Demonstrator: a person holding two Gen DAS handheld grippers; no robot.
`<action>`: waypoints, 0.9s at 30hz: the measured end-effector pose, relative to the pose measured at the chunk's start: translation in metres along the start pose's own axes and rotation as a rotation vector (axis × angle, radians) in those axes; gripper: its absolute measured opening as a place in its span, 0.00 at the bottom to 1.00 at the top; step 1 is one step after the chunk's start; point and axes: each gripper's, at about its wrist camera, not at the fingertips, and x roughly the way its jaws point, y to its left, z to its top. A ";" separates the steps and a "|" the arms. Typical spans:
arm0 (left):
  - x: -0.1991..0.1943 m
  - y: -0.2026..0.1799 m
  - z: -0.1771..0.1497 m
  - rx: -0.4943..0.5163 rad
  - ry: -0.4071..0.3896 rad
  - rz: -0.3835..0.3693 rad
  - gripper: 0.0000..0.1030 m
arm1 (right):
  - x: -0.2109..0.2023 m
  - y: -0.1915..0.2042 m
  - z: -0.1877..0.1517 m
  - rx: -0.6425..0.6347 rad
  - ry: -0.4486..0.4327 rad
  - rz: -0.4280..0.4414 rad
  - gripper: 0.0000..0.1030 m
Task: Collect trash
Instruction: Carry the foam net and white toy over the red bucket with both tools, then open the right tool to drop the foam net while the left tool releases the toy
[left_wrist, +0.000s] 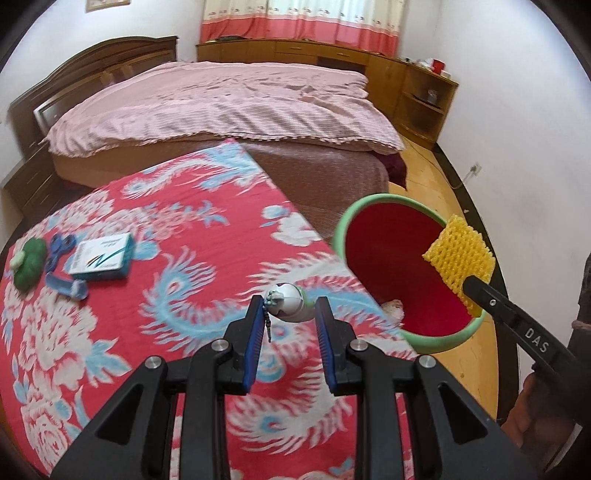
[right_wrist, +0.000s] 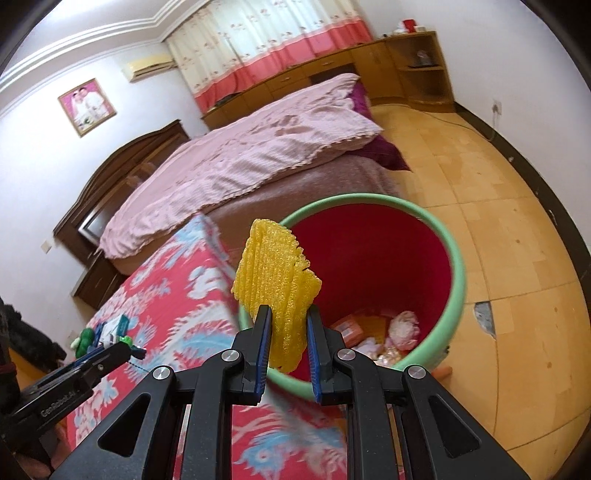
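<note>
Between the right gripper's (right_wrist: 287, 314) blue pads sits a yellow foam net (right_wrist: 277, 280), pinched by its lower part, with most of it standing free above the fingertips. It hangs at the near rim of the green bin (right_wrist: 456, 266), whose red inside already holds paper and wrappers at the bottom. Let go too soon and so light a piece could land on the rim or slide down outside onto the floor. It might also cling to a ribbed pad instead of falling.

Over on the table, the left gripper (left_wrist: 290, 306) holds a small white egg-shaped toy (left_wrist: 290, 301) with a dangling chain, jaws narrow around it; the grip looks to be only at the tips, though blur makes this hard to judge, so it could roll out over the red floral cloth (left_wrist: 166, 258).

Farther back on the table lie a box (left_wrist: 101, 260), some blue pieces (left_wrist: 64, 284) and a green lump (left_wrist: 29, 264), well apart from the bin and easily knocked by a sweeping arm.
</note>
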 end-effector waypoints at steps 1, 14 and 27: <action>0.002 -0.005 0.002 0.010 0.002 -0.007 0.27 | 0.001 -0.004 0.001 0.007 0.001 -0.007 0.18; 0.031 -0.055 0.018 0.108 0.033 -0.077 0.27 | 0.007 -0.040 0.004 0.084 0.025 -0.060 0.27; 0.038 -0.083 0.022 0.159 0.023 -0.147 0.41 | 0.004 -0.057 0.005 0.123 0.028 -0.070 0.27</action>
